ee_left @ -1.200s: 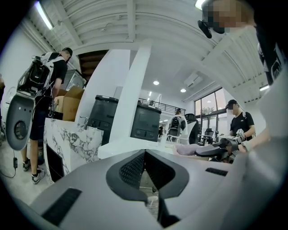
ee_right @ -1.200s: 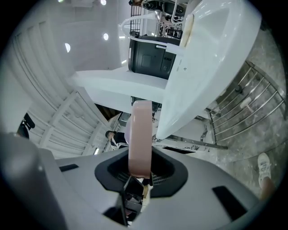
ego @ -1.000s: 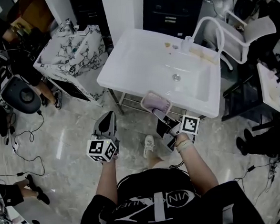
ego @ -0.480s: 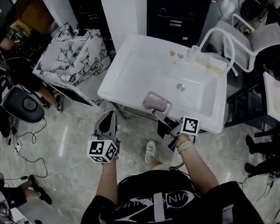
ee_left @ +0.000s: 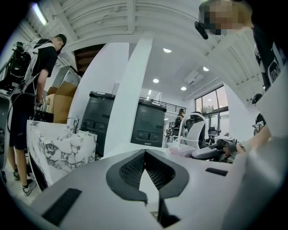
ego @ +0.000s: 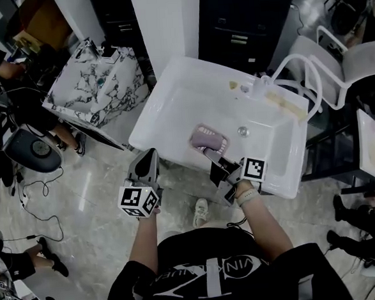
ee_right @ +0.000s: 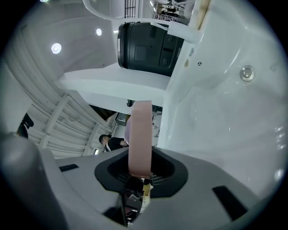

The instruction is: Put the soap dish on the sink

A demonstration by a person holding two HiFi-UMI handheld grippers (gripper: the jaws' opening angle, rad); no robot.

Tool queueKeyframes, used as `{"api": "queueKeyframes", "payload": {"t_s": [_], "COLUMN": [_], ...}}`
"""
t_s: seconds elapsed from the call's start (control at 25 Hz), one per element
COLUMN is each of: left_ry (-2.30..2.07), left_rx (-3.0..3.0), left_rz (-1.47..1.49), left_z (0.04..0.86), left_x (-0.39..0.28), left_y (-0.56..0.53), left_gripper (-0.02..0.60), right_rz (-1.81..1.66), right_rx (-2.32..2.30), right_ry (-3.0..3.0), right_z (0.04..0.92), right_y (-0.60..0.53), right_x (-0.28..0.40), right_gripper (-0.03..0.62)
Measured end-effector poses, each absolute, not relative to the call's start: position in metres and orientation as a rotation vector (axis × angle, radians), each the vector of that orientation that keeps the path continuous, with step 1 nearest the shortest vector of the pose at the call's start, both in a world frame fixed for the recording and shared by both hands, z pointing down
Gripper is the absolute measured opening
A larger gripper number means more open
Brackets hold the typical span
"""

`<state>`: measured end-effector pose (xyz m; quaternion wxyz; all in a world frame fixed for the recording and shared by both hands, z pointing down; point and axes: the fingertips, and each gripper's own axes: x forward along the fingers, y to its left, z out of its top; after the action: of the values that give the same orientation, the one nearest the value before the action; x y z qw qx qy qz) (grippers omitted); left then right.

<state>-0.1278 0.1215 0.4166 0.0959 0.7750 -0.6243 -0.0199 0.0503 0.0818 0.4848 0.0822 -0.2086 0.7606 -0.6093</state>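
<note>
The pink ribbed soap dish (ego: 208, 139) hangs over the near part of the white sink (ego: 172, 109), just inside its front rim. My right gripper (ego: 215, 156) is shut on the dish's near edge. In the right gripper view the dish (ee_right: 140, 134) stands edge-on between the jaws of the right gripper (ee_right: 140, 167), with the sink basin (ee_right: 225, 99) and its drain (ee_right: 246, 73) beyond. My left gripper (ego: 147, 163) is shut and holds nothing, level, short of the sink's front left edge. The left gripper view shows the left gripper (ee_left: 145, 155) with jaw tips together.
A white arched faucet (ego: 294, 74) rises at the sink's far right; the drain (ego: 242, 131) lies beyond the dish. A marble-patterned washstand (ego: 93, 82) stands to the left, a dark cabinet (ego: 242, 20) behind, a white chair (ego: 354, 57) at right. People and floor cables (ego: 36, 189) are at left.
Both grippers have moved forward toward the sink. The soap dish, earlier at the sink's front rim, now hangs over the basin. Both grips are unchanged.
</note>
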Motion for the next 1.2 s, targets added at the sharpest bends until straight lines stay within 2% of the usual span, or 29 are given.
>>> {"api": "queueKeyframes", "payload": {"t_s": [0.48,1.2], "left_ry": [-1.838,-1.781], "left_rx": [2.322,2.365], "left_rz": [-0.077,-0.049], "left_z": [0.416,0.417], "left_x": [-0.121,-0.111], "left_y": [0.057,0.02], "left_gripper": [0.015,0.015], "right_rz": [-1.81,-1.841], "right_rx": [-0.595,-0.633], "right_ry": [2.292,2.264], "right_z": [0.482,0.492], "right_y": [0.025,0.003], "right_x": [0.05,0.056], "right_gripper": [0.092,0.092]}}
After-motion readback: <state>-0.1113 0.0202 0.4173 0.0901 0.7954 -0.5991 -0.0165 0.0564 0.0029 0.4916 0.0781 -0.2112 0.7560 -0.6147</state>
